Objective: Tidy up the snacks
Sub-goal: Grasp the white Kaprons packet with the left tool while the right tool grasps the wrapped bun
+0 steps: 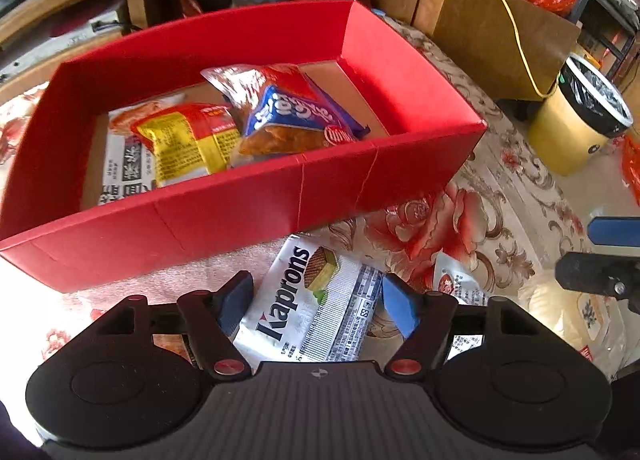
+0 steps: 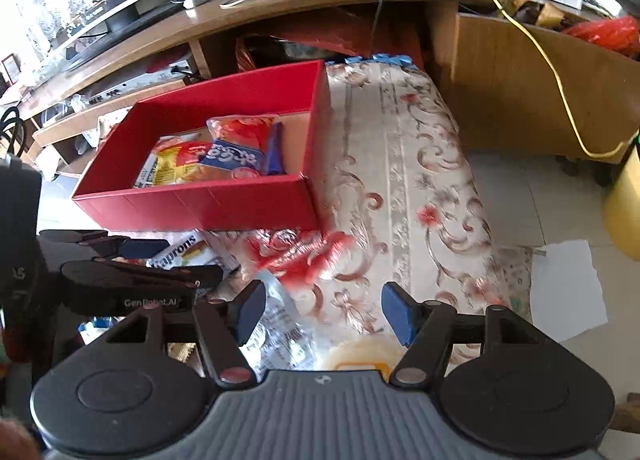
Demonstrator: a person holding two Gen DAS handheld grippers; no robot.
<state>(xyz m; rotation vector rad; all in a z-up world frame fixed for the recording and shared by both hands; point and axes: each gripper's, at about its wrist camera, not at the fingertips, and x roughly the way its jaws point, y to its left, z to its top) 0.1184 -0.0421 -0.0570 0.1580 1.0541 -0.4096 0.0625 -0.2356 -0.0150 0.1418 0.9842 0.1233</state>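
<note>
Silver foil is what I see between my left gripper (image 1: 316, 304) fingers: the Kaprons wafer pack (image 1: 316, 308) lies flat on the floral cloth (image 1: 460, 196), just on the near side of the red box (image 1: 240, 196), almost touching its front wall. My left jaws stand apart, one blue pad on each side of the pack, and nothing is clamped. The pack's long axis runs from me toward the box, tilted a little to the right, so the jaws cross its short width, which I judge to be the right way to pinch it. The box sits straight ahead of the left tool and already holds a yellow-and-red packet (image 1: 184, 140) and a blue-and-red bag (image 1: 288, 112) leaning on it, with bare cardboard floor at the box's right end.

My right gripper (image 2: 322, 314) is also open, hanging further from the box, off its right front corner, over a clear wrapper (image 2: 280, 324) and a red-printed one (image 2: 304, 256) that is too blurred to read. The left hand is plainly the nearer to both wafer pack and box, so I judge the next grasp and short carry forward over the front wall to be its job
</note>
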